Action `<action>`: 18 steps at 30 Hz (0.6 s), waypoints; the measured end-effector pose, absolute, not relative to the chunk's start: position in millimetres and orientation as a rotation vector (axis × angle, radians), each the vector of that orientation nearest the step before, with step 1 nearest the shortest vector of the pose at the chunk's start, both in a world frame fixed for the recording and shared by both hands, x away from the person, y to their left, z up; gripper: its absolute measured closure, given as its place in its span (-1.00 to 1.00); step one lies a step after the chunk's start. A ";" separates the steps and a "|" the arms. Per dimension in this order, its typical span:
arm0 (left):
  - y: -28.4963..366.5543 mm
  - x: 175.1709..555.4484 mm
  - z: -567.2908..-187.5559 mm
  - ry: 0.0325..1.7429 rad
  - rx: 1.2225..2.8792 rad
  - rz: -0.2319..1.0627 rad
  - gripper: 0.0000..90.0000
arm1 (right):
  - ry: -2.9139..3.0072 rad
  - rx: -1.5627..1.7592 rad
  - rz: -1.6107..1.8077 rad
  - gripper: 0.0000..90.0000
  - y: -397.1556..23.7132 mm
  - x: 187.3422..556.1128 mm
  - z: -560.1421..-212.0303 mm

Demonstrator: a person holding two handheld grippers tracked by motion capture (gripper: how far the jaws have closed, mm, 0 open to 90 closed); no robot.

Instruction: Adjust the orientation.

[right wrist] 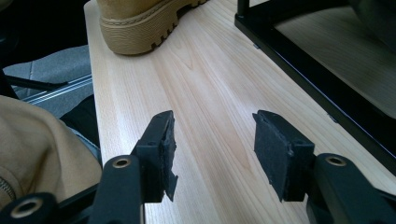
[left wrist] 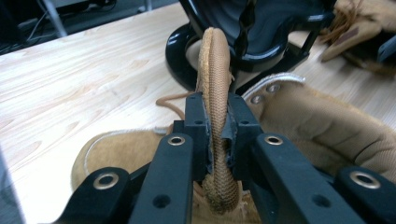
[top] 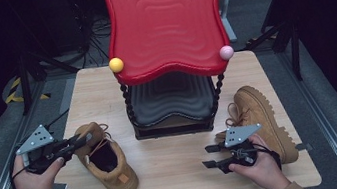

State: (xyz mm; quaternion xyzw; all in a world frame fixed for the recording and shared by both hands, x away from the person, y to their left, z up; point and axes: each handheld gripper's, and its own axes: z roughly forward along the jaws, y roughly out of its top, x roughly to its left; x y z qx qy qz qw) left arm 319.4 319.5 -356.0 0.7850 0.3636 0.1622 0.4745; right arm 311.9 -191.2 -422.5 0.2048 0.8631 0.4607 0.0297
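A tan lace-up boot [top: 112,168] lies on the wooden table [top: 176,159] at the left. My left gripper [top: 87,137] reaches it from the left and is shut on the boot's tongue [left wrist: 215,70], a tan padded strip standing upright between the pads [left wrist: 217,135]. The boot's eyelets and padded collar [left wrist: 327,126] show just to the right of the jaws. A second tan boot [top: 260,111] stands at the right. Beside it, my right gripper [top: 208,156] points left, low over the table, and is open with bare wood between its pads [right wrist: 212,140].
A two-tier rack stands at the table's back middle, with a red wavy top shelf [top: 165,19] and a black lower shelf [top: 172,99]. Its black base frame [right wrist: 303,70] runs close to my right gripper. Bare table lies between the two boots.
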 end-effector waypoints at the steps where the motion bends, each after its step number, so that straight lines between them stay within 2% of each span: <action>1: 318.9 320.2 -356.0 0.891 1.917 0.398 0.79 | 2.659 0.637 1.421 0.09 -192.0 311.2 -422.6; 8: 314.5 321.3 -353.6 0.934 1.917 0.371 0.66 | 2.653 0.652 1.418 0.09 -194.5 308.4 -423.1; 10: 315.8 321.6 -354.8 0.936 1.904 0.347 0.52 | 2.651 0.652 1.421 0.08 -195.1 308.6 -422.8; 13: 315.3 321.9 -357.2 0.961 1.870 0.362 0.14 | 2.650 0.654 1.425 0.08 -195.4 309.1 -423.1; 18: 312.8 323.0 -361.1 0.958 1.783 0.385 -0.17 | 2.649 0.665 1.428 0.07 -197.1 309.1 -423.8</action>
